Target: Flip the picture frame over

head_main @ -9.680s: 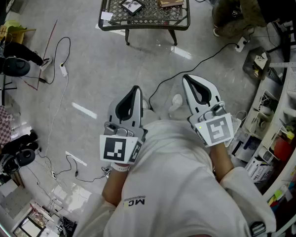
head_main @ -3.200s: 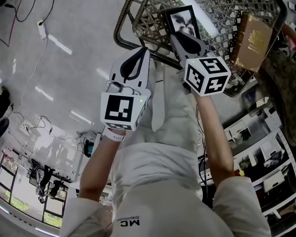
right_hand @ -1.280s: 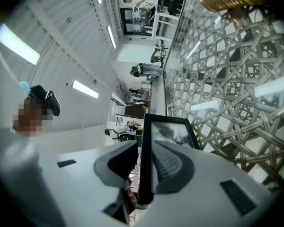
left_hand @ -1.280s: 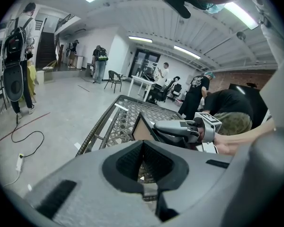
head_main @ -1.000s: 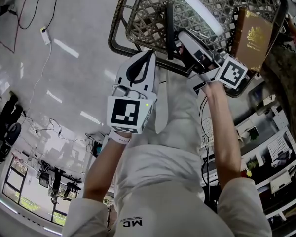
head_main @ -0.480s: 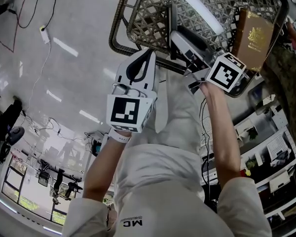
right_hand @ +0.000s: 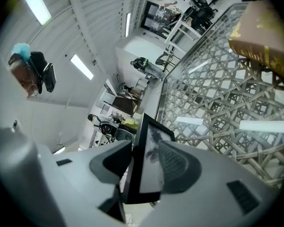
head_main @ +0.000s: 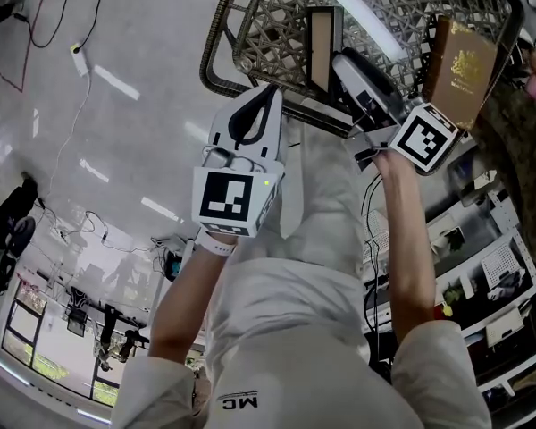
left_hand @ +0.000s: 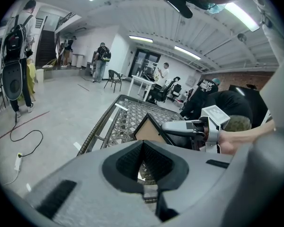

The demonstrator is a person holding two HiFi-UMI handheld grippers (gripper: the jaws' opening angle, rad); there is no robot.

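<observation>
1. Frame (head_main: 324, 47) stands on its edge on the table (head_main: 216, 52), near the front rim and left of the book (head_main: 460, 56). From above its brown back shows, and the photo side faces the right gripper (head_main: 339, 61).
2. Step in hand, as I judge it: the middle of the flip. The frame is up on edge and not yet laid on its face.
3. Right gripper: the jaws stand wide apart with the frame between them. One pad (right_hand: 111, 162) is at the back and the other pad (right_hand: 177, 167) lies over the glass. The frame sits slanted in the gap. The pads seem to steady it more than squeeze it, so I count the grip as slack.
4. Left gripper (head_main: 268, 92): closed on nothing, it hangs just before the table rim, apart from the frame.
5. Next move, in my opinion: tip the frame over so that the glass goes down, then lower it slowly onto the wicker top. The jaws must give it room to turn without letting it drop, because glass may crack or slide on such a lattice.
</observation>
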